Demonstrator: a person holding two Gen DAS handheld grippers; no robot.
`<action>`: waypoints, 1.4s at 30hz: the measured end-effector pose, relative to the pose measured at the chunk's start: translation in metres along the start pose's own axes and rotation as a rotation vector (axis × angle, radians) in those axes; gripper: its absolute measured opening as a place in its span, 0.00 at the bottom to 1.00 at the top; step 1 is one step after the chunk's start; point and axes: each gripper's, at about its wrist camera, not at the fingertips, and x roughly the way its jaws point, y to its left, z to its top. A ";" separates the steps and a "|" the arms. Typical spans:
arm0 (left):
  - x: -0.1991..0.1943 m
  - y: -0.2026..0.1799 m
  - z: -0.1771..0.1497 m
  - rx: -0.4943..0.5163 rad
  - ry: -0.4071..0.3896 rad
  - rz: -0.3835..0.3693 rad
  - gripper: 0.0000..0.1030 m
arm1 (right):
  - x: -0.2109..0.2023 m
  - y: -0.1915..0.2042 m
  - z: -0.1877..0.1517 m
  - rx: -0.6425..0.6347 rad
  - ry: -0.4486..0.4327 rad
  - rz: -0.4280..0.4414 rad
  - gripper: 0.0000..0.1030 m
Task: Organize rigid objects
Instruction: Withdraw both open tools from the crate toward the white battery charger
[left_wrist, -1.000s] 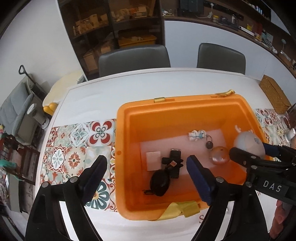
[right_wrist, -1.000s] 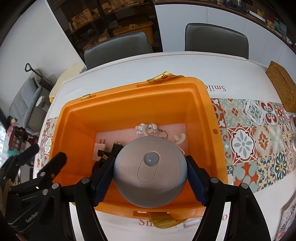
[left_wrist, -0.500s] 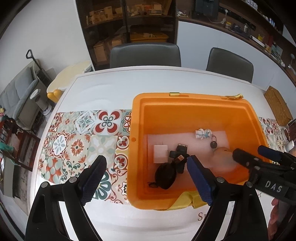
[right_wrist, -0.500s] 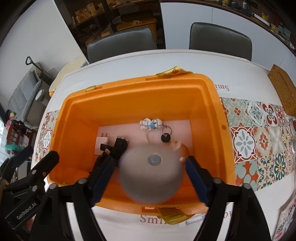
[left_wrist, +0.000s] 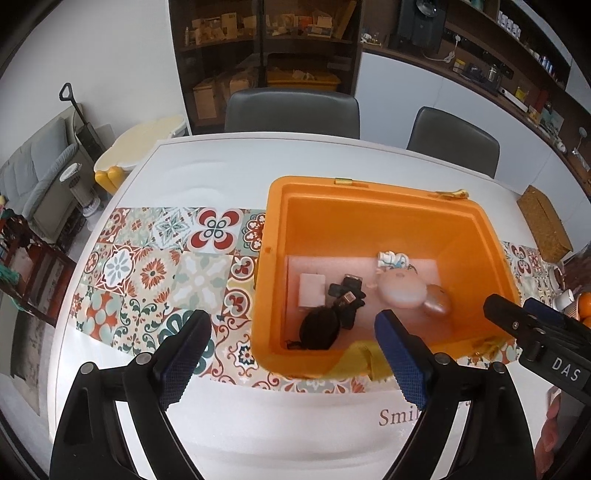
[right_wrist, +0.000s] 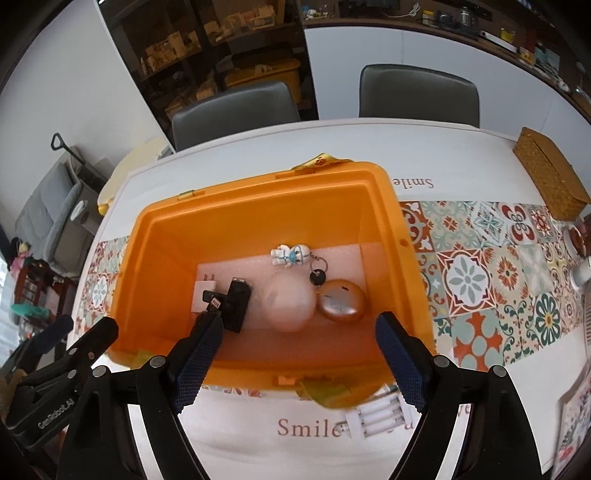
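An orange bin (right_wrist: 258, 188) stands on the white table. On its floor lie a pale round dome (right_wrist: 288, 304), a copper round gadget (right_wrist: 341, 301), a white figurine keychain (right_wrist: 291, 254), a black adapter (right_wrist: 232, 302) and a white charger (right_wrist: 203, 291). My right gripper (right_wrist: 299, 354) hangs open above the bin's near wall, nothing between its fingers. In the left wrist view my left gripper (left_wrist: 291, 350) is open and empty over the bin's (left_wrist: 369, 206) near left corner. A black round pouch (left_wrist: 319, 328) lies there beside the dome (left_wrist: 400, 291).
A white battery pack (right_wrist: 373, 417) lies on the table in front of the bin. A wicker box (right_wrist: 550, 177) sits at the far right. A patterned runner (left_wrist: 147, 273) crosses the table, and two grey chairs (left_wrist: 291, 110) stand behind it.
The right gripper opened and let go of the round dome, which now rests on the bin floor; the gripper drew back upward. The left gripper shifted left, away from the bin.
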 end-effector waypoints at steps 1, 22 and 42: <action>-0.001 -0.001 -0.002 -0.002 -0.001 -0.002 0.88 | -0.004 -0.002 -0.003 0.005 -0.008 0.004 0.82; -0.018 -0.020 -0.063 -0.026 0.010 -0.031 0.91 | -0.038 -0.037 -0.063 0.043 -0.087 0.014 0.82; 0.000 -0.038 -0.111 -0.067 0.055 0.011 0.94 | -0.001 -0.058 -0.101 -0.007 0.026 0.003 0.85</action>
